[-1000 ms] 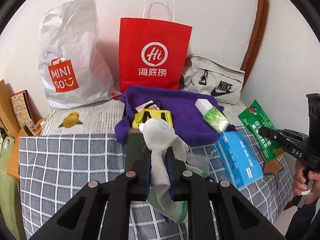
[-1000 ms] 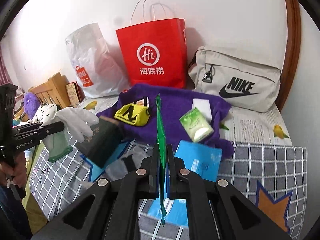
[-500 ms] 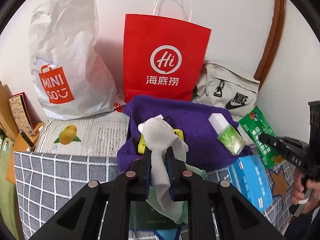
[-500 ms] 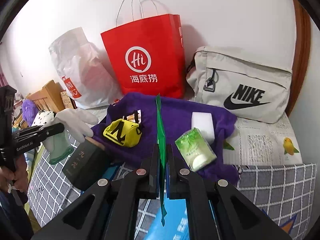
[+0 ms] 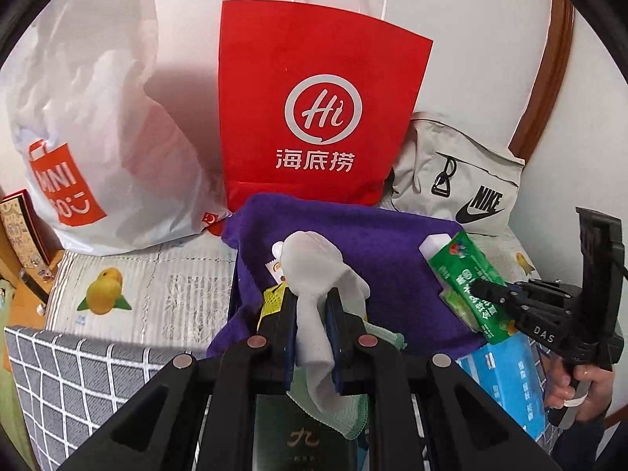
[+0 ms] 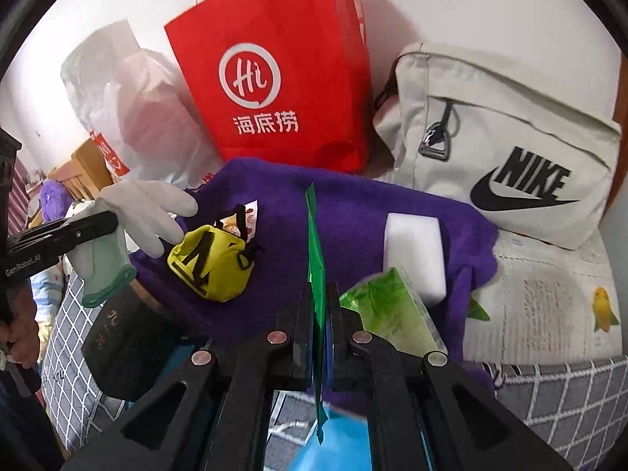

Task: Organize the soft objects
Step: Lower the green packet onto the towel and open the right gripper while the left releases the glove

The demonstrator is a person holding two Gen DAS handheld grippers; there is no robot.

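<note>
1. Left gripper (image 5: 312, 306) pinching a soft white glove with a green cuff (image 5: 320, 274), up over the purple fuzzy towel (image 5: 353, 231).
2. Right gripper (image 6: 322, 298) squeezing a flat green packet (image 6: 316, 243).
3. Behind: red paper bag reading "Hi" (image 5: 318, 114), grey "NIKE" bag (image 6: 506, 145), white "MINISO" bag (image 5: 82, 129).

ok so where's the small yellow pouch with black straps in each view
Left wrist: small yellow pouch with black straps, only a sliver shows, low centre, behind the left gripper's finger.
Right wrist: fully visible, left of centre on the purple towel.
Shared landmark: red paper bag with the Hi logo.
</note>
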